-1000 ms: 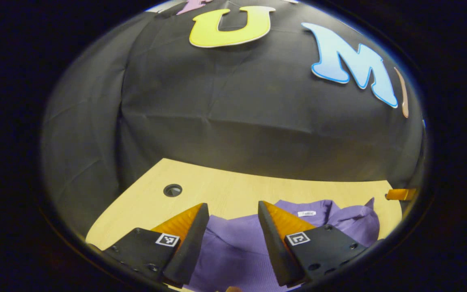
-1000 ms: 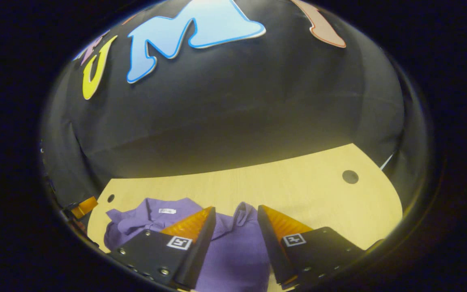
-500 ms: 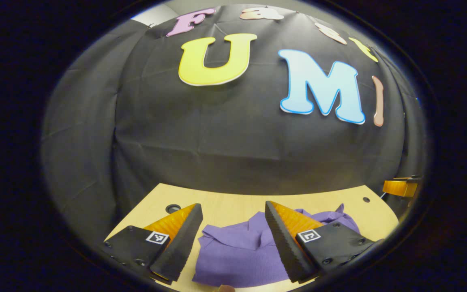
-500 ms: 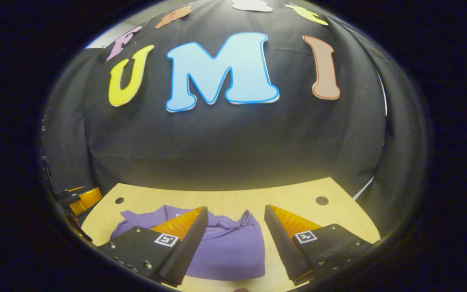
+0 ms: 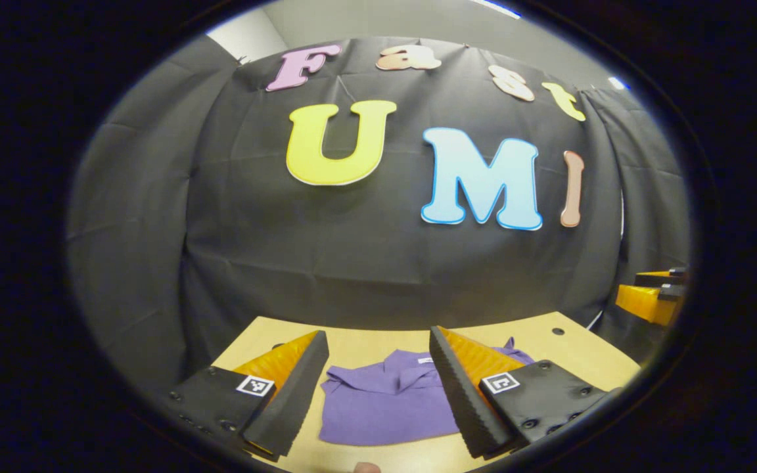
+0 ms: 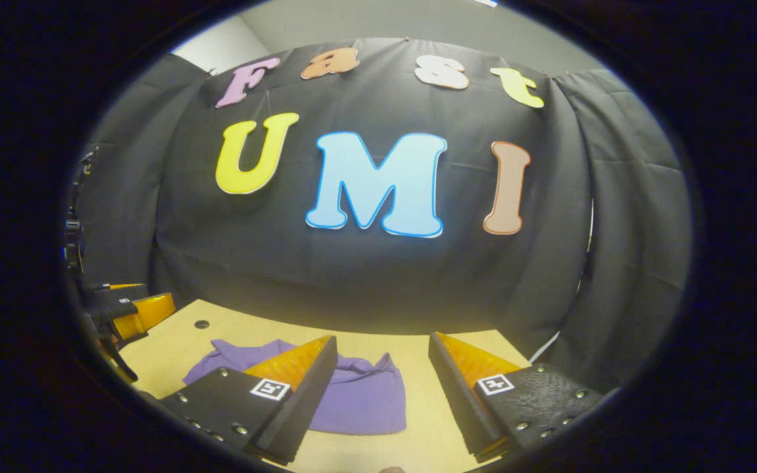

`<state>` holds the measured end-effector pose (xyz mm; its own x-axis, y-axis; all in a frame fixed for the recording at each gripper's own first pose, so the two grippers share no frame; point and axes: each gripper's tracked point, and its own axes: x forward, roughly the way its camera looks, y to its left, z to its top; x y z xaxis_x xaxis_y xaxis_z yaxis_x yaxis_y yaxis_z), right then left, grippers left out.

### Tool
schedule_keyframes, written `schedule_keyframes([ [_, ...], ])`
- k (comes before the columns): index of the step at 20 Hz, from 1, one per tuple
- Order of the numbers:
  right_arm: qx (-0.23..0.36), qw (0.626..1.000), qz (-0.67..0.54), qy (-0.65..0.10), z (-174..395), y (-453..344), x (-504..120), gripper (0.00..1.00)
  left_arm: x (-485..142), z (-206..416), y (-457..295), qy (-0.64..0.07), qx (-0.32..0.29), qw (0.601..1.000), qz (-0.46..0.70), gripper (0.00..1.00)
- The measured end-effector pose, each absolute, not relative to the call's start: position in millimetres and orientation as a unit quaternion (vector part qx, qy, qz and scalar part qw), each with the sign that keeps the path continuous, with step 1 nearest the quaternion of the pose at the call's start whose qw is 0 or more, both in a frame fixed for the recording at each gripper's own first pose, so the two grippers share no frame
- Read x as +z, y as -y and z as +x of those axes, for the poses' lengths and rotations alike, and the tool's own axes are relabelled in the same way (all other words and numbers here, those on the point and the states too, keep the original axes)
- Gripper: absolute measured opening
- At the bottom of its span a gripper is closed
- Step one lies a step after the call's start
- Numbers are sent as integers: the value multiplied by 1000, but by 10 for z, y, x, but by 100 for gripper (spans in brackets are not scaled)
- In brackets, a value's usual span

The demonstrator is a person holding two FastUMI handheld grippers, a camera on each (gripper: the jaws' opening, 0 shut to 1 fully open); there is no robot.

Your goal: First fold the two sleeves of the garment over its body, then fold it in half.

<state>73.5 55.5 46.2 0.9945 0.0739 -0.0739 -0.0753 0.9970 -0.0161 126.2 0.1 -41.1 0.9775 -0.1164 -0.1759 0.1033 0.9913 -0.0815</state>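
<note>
Pale wood table [image 5: 378, 341] carries the folded purple polo shirt [image 5: 388, 407], lying flat near its middle. Left gripper [image 5: 378, 384] and right gripper [image 6: 382, 387] hover above it, jaws spread, grasping nothing.

The purple garment [image 5: 388, 407] is lying folded into a compact block on the table [image 5: 575, 358], collar toward the far wall, its near edge lying straight, nothing touching it.

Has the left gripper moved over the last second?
Yes. The left gripper has drawn back and up from the purple garment: the wooden table and garment look smaller and lower in its view.
</note>
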Motion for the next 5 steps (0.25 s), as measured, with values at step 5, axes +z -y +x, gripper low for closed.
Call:
schedule_keyframes([
  [5, 24, 1000, -9, -7, 373, -550, 515, 88, -159, 908, 71, -51, -64, 996, -18, 97],
])
